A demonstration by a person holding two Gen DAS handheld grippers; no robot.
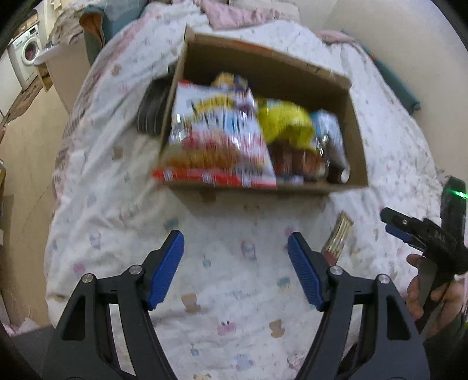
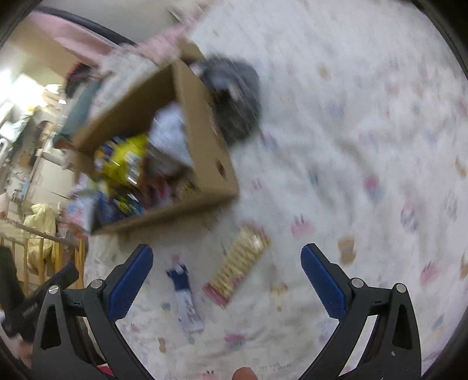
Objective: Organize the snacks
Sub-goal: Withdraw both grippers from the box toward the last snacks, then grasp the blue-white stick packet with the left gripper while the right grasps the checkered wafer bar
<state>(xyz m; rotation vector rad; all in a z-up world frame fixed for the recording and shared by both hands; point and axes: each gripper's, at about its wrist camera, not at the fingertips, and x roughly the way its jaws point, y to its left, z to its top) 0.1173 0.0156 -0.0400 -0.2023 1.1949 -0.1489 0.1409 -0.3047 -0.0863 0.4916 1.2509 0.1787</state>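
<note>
An open cardboard box (image 1: 355,137) (image 2: 201,122) sits on a patterned bed cover, filled with snack bags: a big red-and-white bag (image 1: 219,134), a yellow bag (image 1: 286,122) (image 2: 125,157) and a blue-white one (image 1: 329,128). On the cover lie a gold-and-red biscuit pack (image 1: 339,236) (image 2: 239,260) and a small blue-white packet (image 2: 185,298). My left gripper (image 1: 235,269) hangs open over bare cover in front of the box. My right gripper (image 2: 226,280) is open above the biscuit pack; in the left wrist view it (image 1: 392,223) shows at the right, held by a hand.
A dark round object (image 1: 152,108) (image 2: 239,96) lies against the box's far side. A washing machine (image 1: 26,55) stands past the bed's left edge, and a wooden rail with clothes (image 2: 44,233) is beside the bed. Pink bedding (image 1: 234,11) is bunched behind the box.
</note>
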